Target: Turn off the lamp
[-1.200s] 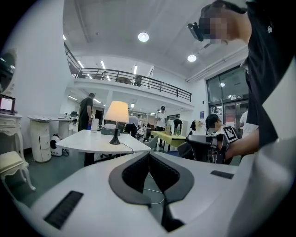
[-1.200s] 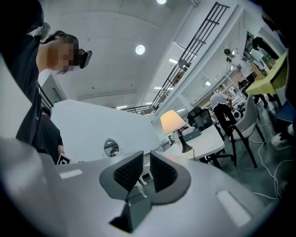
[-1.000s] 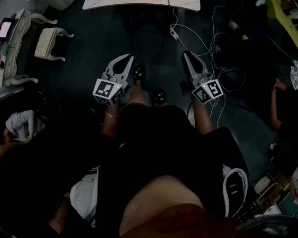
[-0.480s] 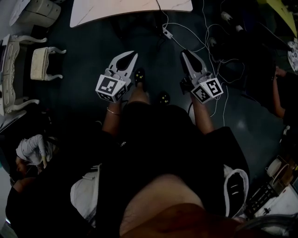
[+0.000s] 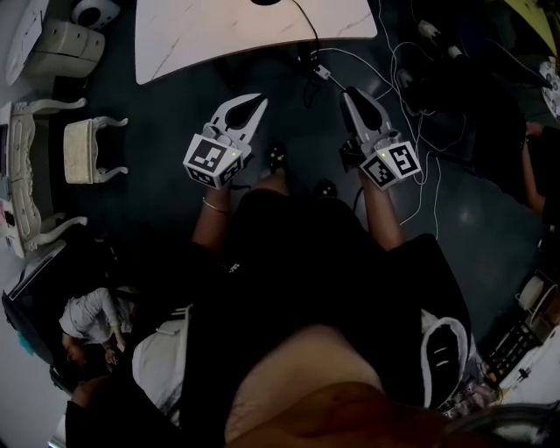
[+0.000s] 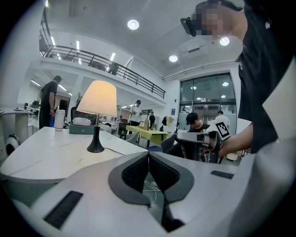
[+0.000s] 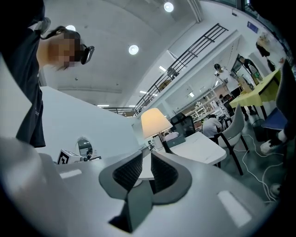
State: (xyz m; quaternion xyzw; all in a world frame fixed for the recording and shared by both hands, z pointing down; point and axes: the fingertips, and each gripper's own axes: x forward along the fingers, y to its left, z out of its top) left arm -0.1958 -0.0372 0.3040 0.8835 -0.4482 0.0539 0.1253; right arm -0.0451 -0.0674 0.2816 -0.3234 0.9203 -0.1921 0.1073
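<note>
nearest, the person stands over a dark floor with one hand-held gripper in each hand, both pushed out ahead at about the same reach. the left hand-held gripper has its jaws brought together: the ribbed pads meet at the tips with nothing caught between them. the right hand-held gripper shows a thin gap between its pads; its jaws have just been opening a little, and nothing sits in that gap, so both tools are empty.

just past the tips, loose white cables lie on the floor, and a dark cord drops off the edge of the white tabletop toward a small white block. i cannot tell whether that block is a switch or only a plug.

farther on, the lamp stands upright on the tabletop on a dark flared foot. its shade glows warm in both gripper views, so it is plainly on. neither hand-held gripper touches it; both are well apart from it, short of the tabletop's near edge.

as i judge it, none of the task proper is done: this is the approach. what remains is to close on the tabletop, find the switch, which no view shows clearly, and work it until the shade goes dark.
</note>
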